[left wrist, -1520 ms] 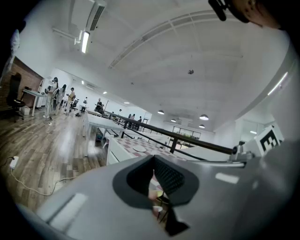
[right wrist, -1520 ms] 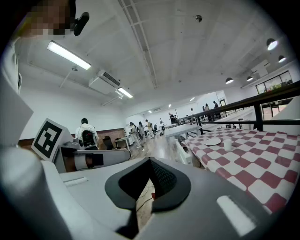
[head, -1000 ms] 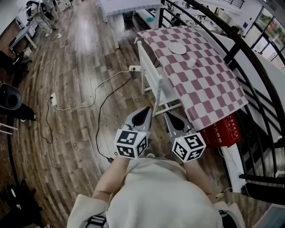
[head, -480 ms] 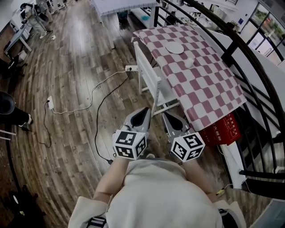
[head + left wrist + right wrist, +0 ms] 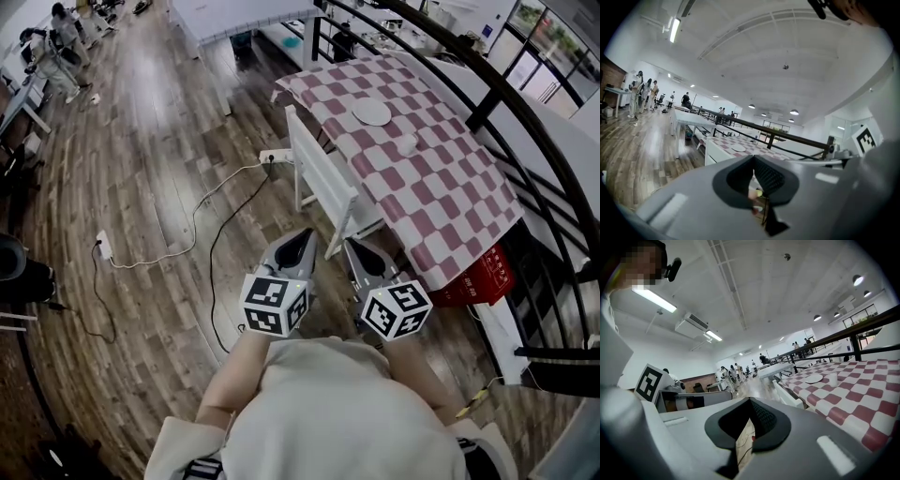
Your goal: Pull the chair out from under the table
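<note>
A white chair (image 5: 323,178) stands tucked against the near long side of a table covered by a red-and-white checked cloth (image 5: 422,159). Its backrest faces the wooden floor. In the head view both grippers are held side by side in front of the person's body, short of the chair. The left gripper (image 5: 305,234) is shut and empty. Beside it the right gripper (image 5: 361,246) is also shut and holds nothing. The right gripper view shows the chair (image 5: 787,397) and the checked cloth (image 5: 853,390) ahead. The left gripper view shows the table (image 5: 740,145) further off.
A white plate (image 5: 372,112) and a small white cup (image 5: 407,143) sit on the cloth. Cables and a power strip (image 5: 103,246) lie on the floor left of the chair. A red box (image 5: 478,277) stands under the table's near end. A black railing (image 5: 525,122) runs behind the table.
Both grippers and the view have moved forward together. The chair and table now lie a little nearer and shifted in the head view. The jaws stay shut.
</note>
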